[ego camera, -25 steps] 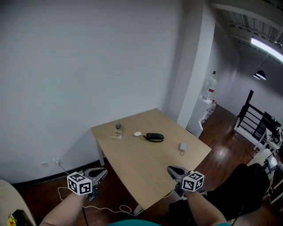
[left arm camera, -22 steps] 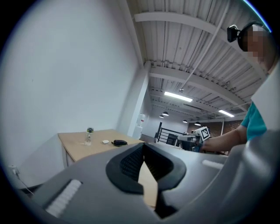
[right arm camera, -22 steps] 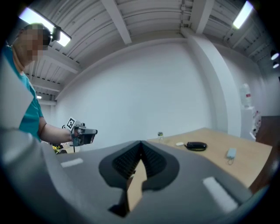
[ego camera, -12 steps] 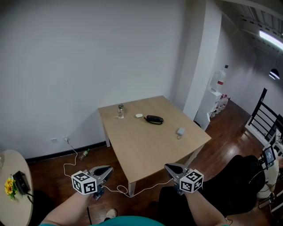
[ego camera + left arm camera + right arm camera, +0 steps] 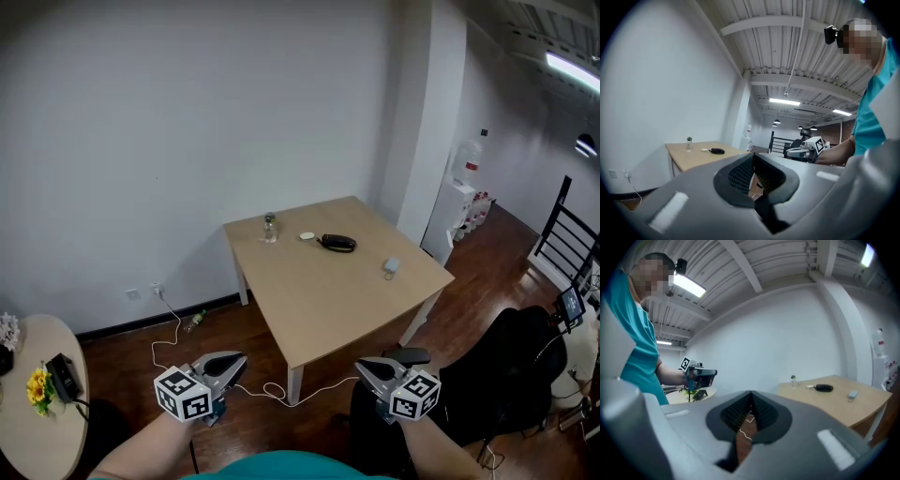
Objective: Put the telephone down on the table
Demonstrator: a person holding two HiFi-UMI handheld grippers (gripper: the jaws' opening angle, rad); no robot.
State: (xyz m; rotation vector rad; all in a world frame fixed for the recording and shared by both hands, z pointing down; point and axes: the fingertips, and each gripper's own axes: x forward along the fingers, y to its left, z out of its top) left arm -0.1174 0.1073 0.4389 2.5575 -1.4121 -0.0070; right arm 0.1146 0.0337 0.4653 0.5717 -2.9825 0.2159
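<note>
Head view: telephone (image 5: 338,243) tiny dark blob on table (image 5: 319,309); forearms (image 5: 141,452) cut off.

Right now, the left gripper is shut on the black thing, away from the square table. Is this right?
Not quite. The left gripper is shut and away from the square table, but it holds nothing: the left gripper view shows its jaws together with nothing between them. The black thing lies on the square table, as the head view shows.

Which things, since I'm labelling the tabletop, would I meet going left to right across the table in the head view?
small bottle → small white object → black telephone → small pale device
</note>
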